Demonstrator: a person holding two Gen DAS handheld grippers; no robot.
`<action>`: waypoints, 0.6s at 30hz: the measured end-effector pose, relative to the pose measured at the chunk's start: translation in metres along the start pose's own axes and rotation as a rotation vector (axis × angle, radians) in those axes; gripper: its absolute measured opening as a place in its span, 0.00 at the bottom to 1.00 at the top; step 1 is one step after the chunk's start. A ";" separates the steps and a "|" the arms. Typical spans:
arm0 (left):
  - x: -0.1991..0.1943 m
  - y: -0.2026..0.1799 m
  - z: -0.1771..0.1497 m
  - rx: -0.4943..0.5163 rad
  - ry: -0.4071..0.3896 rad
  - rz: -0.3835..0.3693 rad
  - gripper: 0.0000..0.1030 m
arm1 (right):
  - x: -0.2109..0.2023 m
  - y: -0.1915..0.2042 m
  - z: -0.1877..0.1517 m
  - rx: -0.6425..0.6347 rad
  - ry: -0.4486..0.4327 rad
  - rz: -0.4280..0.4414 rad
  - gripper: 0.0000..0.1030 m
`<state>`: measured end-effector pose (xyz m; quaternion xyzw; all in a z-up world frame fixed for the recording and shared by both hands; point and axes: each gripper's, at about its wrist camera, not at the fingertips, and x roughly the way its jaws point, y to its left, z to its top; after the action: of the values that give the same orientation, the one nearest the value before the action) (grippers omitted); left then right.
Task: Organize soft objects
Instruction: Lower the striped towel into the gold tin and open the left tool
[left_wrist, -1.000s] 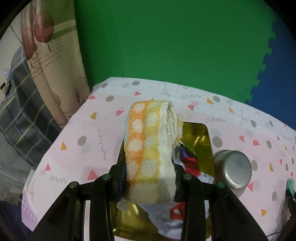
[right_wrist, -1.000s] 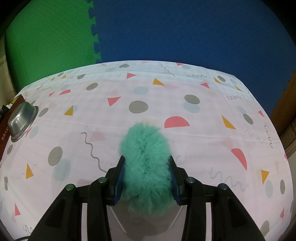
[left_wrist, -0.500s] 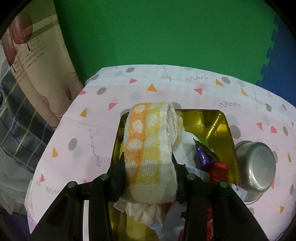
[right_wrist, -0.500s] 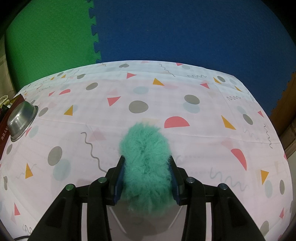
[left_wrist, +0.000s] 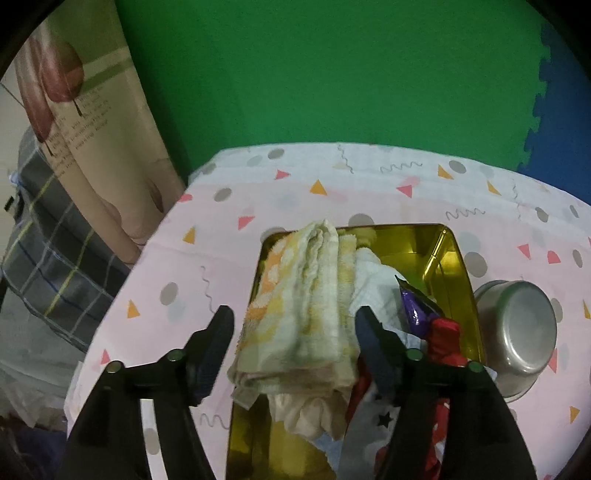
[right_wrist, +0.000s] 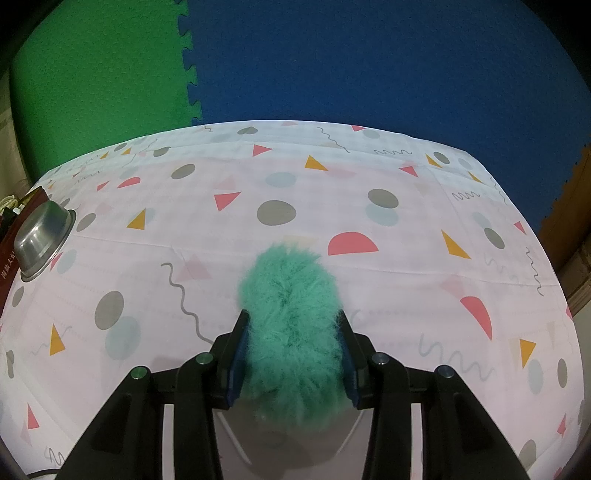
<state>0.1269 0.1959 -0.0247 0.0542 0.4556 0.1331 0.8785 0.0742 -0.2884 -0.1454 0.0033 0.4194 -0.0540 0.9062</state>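
While left tool (left_wrist: 295, 332) gapes off towel (left_wrist: 306, 302) — right tool (right_wrist: 291, 343) pinches pompom (right_wrist: 291, 317).

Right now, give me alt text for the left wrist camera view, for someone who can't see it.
The open left gripper hovers over a folded yellow-and-orange towel lying on other cloths in a gold tin, its fingers apart on either side. An upturned steel bowl sits right of the tin on a patterned tablecloth.
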 end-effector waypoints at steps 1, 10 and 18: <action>-0.004 0.000 -0.001 0.006 -0.010 0.005 0.67 | 0.000 0.000 0.000 0.000 0.000 0.000 0.41; -0.045 0.000 -0.011 0.014 -0.094 0.022 0.71 | 0.000 -0.001 0.000 -0.003 0.001 -0.001 0.41; -0.070 0.010 -0.038 -0.037 -0.110 0.027 0.74 | -0.001 0.001 0.000 -0.015 0.000 -0.016 0.41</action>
<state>0.0556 0.1849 0.0105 0.0514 0.4031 0.1502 0.9013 0.0740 -0.2870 -0.1450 -0.0068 0.4197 -0.0579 0.9058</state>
